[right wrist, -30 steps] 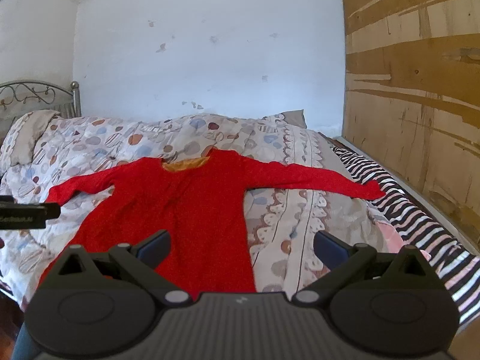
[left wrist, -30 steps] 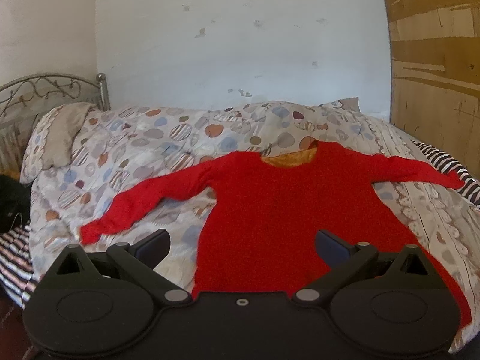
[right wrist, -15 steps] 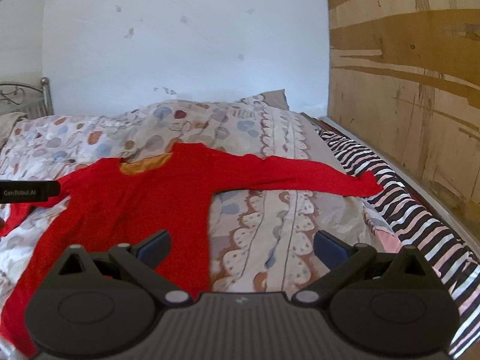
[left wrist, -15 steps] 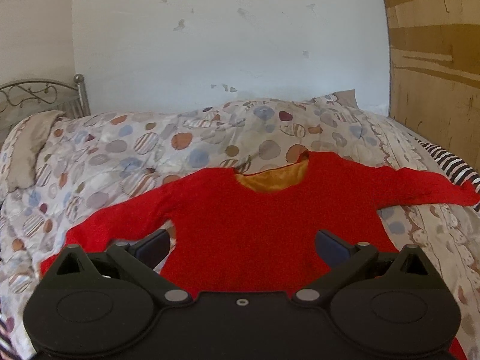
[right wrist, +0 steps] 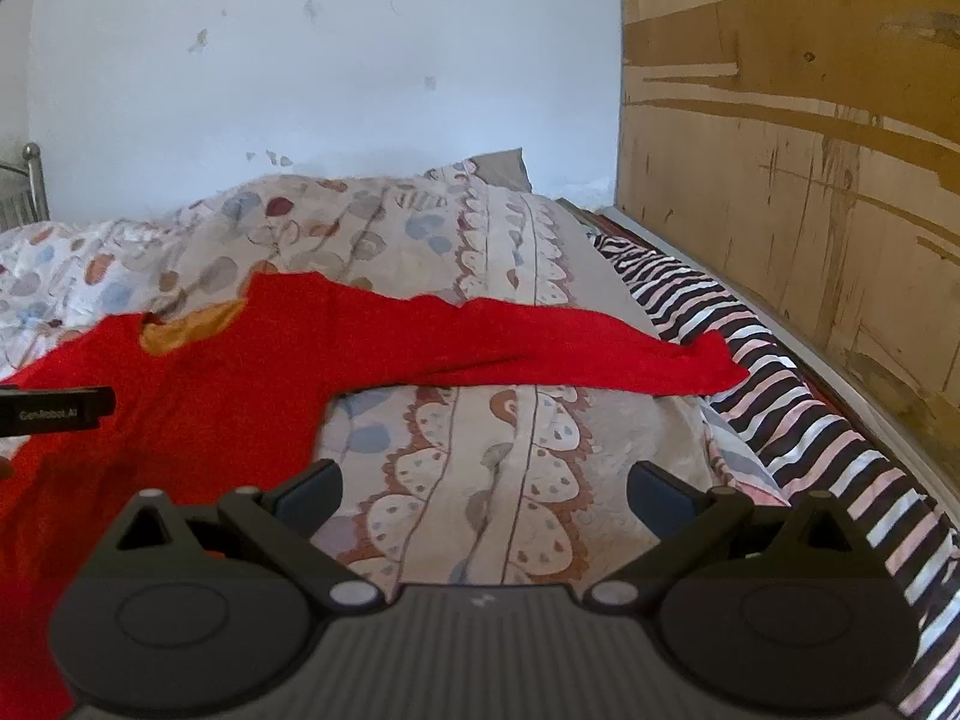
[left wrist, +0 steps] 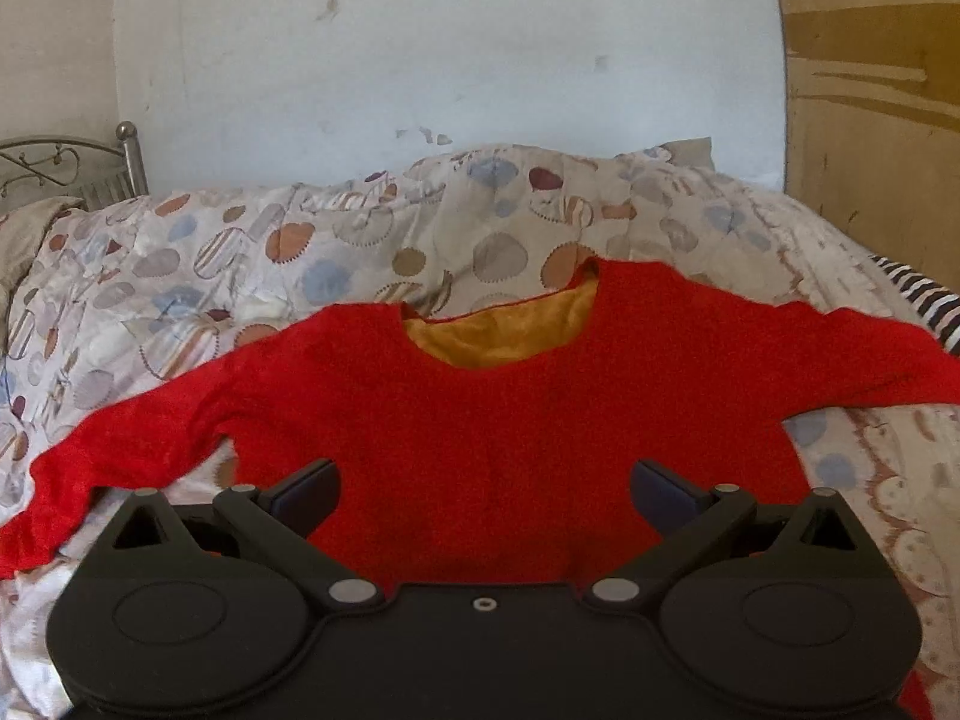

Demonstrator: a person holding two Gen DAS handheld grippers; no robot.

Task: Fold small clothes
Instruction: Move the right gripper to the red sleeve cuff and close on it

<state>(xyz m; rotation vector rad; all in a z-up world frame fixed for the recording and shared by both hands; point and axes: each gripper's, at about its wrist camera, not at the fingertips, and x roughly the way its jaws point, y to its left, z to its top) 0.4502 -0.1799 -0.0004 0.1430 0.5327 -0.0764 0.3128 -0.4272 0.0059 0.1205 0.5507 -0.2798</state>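
A red long-sleeved top [left wrist: 492,408] with a yellow-orange lining at the neck lies flat on the bed, both sleeves spread out. My left gripper [left wrist: 485,489] is open and empty, above the top's body. My right gripper [right wrist: 485,489] is open and empty, above the bare quilt just below the top's right sleeve [right wrist: 540,348]. The sleeve's cuff [right wrist: 714,366] rests on the striped sheet. The left gripper's side [right wrist: 54,411] shows at the left edge of the right wrist view.
A patterned quilt [left wrist: 300,252] covers the bed. A black, white and pink striped sheet [right wrist: 810,432] runs along the right side, next to a wooden wall panel [right wrist: 810,150]. A metal headboard [left wrist: 66,168] and a pillow stand at the far left. A white wall is behind.
Both grippers have moved forward and closer to the bed. The left view now centres on the top's body; the right view has swung right toward the right sleeve. Both stay open.
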